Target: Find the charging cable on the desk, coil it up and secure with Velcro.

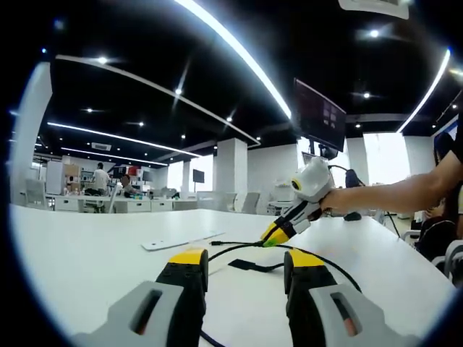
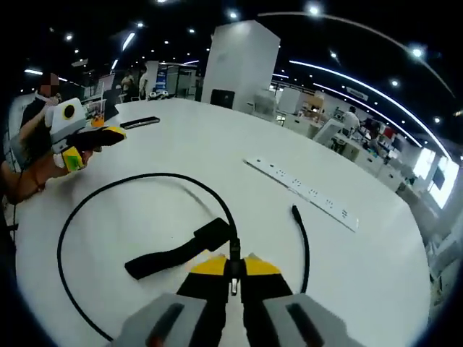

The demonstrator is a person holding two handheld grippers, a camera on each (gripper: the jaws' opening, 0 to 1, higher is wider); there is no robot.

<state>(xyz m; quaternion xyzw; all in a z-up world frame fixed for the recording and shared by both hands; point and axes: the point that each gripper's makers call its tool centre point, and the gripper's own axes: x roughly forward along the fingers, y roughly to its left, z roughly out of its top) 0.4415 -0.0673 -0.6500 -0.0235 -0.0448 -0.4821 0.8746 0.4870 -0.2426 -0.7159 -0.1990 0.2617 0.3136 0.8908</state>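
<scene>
You had just begun the coiling step, by my reading. In the right gripper view your right gripper (image 2: 233, 269) had its jaws pressed together on the charging cable (image 2: 108, 189), pinching it near one plug end right at the tips. From that pinch the cable ran ahead of the jaws and swept round in one wide open loop on the white desk (image 2: 217, 152), coming back down to the left of the jaws; its other plug end (image 2: 295, 211) lay just to the right of them. The black Velcro strap (image 2: 181, 249) lay flat just ahead and left of the tips, apparently attached to the cable.

In the left gripper view your left gripper (image 1: 239, 269) had its jaws spread apart and holding nothing, with the cable lying beyond and between them. A white power strip (image 2: 304, 194) lay further ahead to the right.

The next move likely called for the free gripper to gather the loop into tighter turns while the pinch held.
</scene>
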